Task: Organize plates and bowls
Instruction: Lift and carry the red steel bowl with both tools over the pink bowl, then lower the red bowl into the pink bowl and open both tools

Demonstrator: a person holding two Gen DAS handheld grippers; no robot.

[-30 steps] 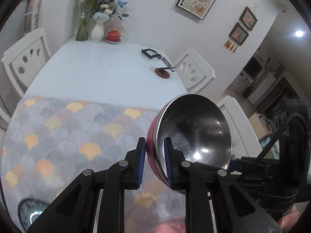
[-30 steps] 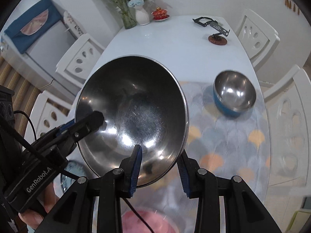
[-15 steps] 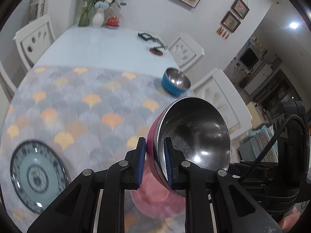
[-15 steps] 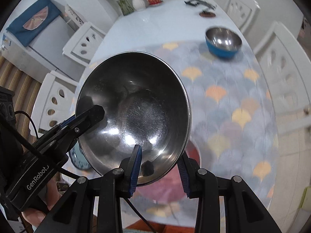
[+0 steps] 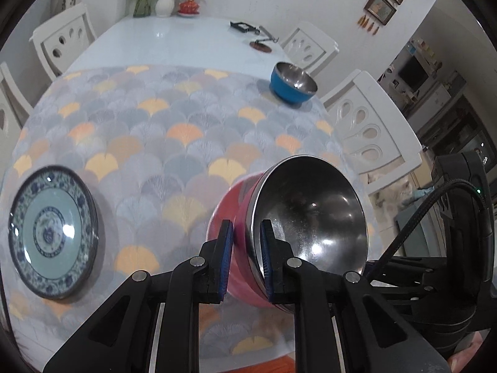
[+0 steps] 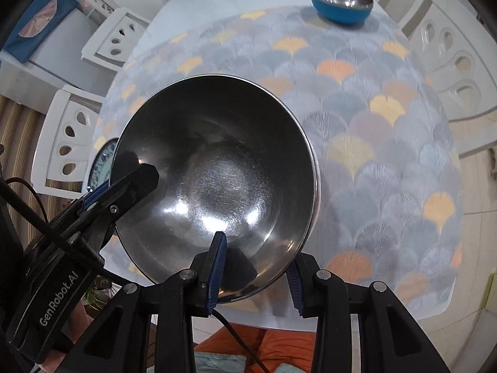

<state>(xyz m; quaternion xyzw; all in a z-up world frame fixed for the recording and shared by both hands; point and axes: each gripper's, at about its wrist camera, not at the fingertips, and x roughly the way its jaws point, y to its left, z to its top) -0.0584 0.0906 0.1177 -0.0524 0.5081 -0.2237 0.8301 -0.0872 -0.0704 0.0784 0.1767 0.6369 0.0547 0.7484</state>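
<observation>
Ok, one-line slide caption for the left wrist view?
Left gripper clamps the pink steel bowl by its rim above the patterned tablecloth.

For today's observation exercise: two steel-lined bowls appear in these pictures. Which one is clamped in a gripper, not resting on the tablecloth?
The pink-sided bowl, clamped at its rim by the left gripper. The blue-sided bowl sits alone near the table's far right edge.
</observation>
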